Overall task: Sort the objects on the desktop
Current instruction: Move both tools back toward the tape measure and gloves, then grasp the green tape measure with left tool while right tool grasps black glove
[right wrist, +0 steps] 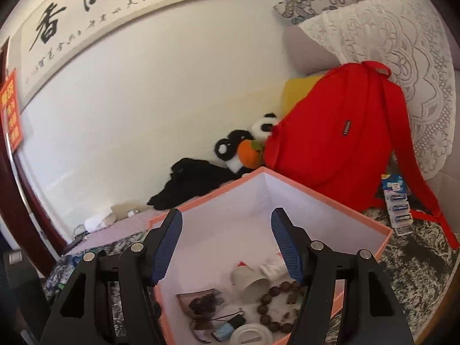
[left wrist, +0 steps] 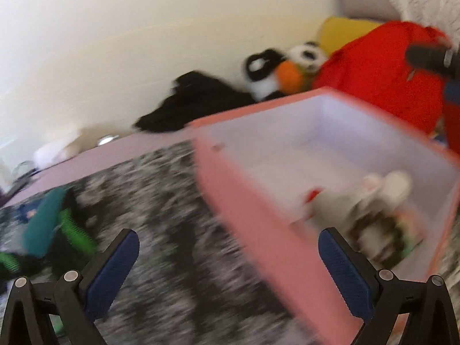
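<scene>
A pink box (right wrist: 382, 240) with a white inside stands on a black-and-white patterned cloth (right wrist: 417, 273). In it lie a white cup (right wrist: 251, 283), a brown bead bracelet (right wrist: 276, 296), a picture card (right wrist: 201, 302) and a white lid (right wrist: 250, 336). My right gripper (right wrist: 227, 243) is open and empty above the box. My left gripper (left wrist: 228, 261) is open and empty over the box's left wall (left wrist: 258, 230); this view is blurred. A teal and green object (left wrist: 54, 227) lies on the cloth to the left.
A red backpack (right wrist: 339, 143) stands behind the box, with a battery pack (right wrist: 398, 204) to its right. A panda plush with an orange (right wrist: 247, 146) and a black garment (right wrist: 192, 181) lie by the wall. Lace-covered pillows (right wrist: 402, 57) are at the back right.
</scene>
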A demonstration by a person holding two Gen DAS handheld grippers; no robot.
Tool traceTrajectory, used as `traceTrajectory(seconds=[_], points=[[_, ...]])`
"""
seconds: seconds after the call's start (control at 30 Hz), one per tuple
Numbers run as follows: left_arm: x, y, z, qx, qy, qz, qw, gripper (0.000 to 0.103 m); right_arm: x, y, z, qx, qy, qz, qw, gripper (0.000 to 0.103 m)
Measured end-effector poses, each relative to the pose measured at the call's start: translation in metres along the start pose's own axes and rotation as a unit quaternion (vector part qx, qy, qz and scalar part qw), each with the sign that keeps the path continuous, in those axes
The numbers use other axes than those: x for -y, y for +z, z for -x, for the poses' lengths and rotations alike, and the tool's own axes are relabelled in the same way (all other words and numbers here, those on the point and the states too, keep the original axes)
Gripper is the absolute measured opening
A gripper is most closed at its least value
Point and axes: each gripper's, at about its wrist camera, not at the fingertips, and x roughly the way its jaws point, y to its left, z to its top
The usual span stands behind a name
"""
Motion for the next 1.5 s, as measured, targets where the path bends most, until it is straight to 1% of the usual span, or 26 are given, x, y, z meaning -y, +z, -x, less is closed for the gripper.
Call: traceTrajectory(seconds=[0.1,0.17,0.27,0.33,0.4,0.47,0.6,0.7,0.83,0.93,1.03,1.07,1.17,1.2,1.27,1.33,1.4,1.43,1.47,1.5], points=[[-0.045,-0.027,0.001,-0.024,0.045,0.0,0.9987,0.103,-0.027,-0.005,0.001,-0.005,0.021,0.007,1.0,0.069],[-0.074,-0.042,0.002,-0.039,0.07,0.01,0.9968,0.103,-0.051,-0.011,0.0,-0.011,0.039,0.015,0.999,0.069],[-0.124,-0.062,0.006,-0.052,0.099,0.044,0.9928,0.103,-0.088,-0.02,0.001,-0.017,0.065,0.033,0.997,0.068],[-0.157,-0.076,0.007,-0.059,0.113,0.074,0.989,0.103,-0.113,-0.028,0.0,-0.022,0.08,0.049,0.995,0.068],[-0.183,-0.087,0.005,-0.065,0.124,0.098,0.9853,0.103,-0.139,-0.038,-0.004,-0.03,0.091,0.071,0.993,0.068],[-0.208,-0.103,-0.002,-0.076,0.138,0.123,0.9798,0.103,-0.165,-0.052,-0.012,-0.041,0.099,0.096,0.99,0.068],[-0.237,-0.131,-0.022,-0.099,0.146,0.156,0.9718,0.103,-0.201,-0.075,-0.031,-0.065,0.107,0.123,0.984,0.068],[-0.244,-0.139,-0.039,-0.117,0.135,0.164,0.9701,0.103,-0.219,-0.088,-0.051,-0.086,0.113,0.128,0.982,0.068],[-0.238,-0.131,-0.053,-0.111,0.121,0.16,0.9733,0.103,-0.241,-0.108,-0.079,-0.125,0.129,0.134,0.975,0.068],[-0.233,-0.125,-0.064,-0.114,0.121,0.158,0.9734,0.103,-0.272,-0.126,-0.107,-0.148,0.143,0.174,0.963,0.068],[-0.229,-0.126,-0.079,-0.132,0.122,0.167,0.9694,0.103,-0.298,-0.143,-0.131,-0.161,0.155,0.21,0.952,0.068],[-0.226,-0.128,-0.085,-0.143,0.117,0.169,0.9682,0.103,-0.307,-0.151,-0.141,-0.172,0.156,0.222,0.947,0.068],[-0.219,-0.131,-0.092,-0.147,0.131,0.155,0.9681,0.103,-0.328,-0.169,-0.171,-0.191,0.152,0.255,0.936,0.069],[-0.216,-0.131,-0.093,-0.145,0.135,0.15,0.9686,0.103,-0.333,-0.174,-0.181,-0.198,0.147,0.263,0.933,0.07],[-0.217,-0.13,-0.094,-0.146,0.131,0.149,0.9693,0.103,-0.343,-0.181,-0.203,-0.215,0.136,0.273,0.928,0.078],[-0.22,-0.13,-0.096,-0.147,0.122,0.157,0.969,0.103,-0.352,-0.186,-0.222,-0.228,0.14,0.269,0.925,0.082],[-0.224,-0.13,-0.098,-0.146,0.113,0.167,0.9685,0.103,-0.359,-0.194,-0.235,-0.241,0.156,0.272,0.919,0.083],[-0.224,-0.13,-0.098,-0.145,0.11,0.168,0.9689,0.102,-0.362,-0.201,-0.24,-0.248,0.154,0.279,0.915,0.083],[-0.223,-0.13,-0.098,-0.142,0.105,0.163,0.9706,0.098,-0.365,-0.207,-0.245,-0.256,0.148,0.288,0.911,0.082],[-0.223,-0.129,-0.097,-0.139,0.097,0.159,0.9726,0.088,-0.367,-0.213,-0.25,-0.266,0.144,0.29,0.908,0.079]])
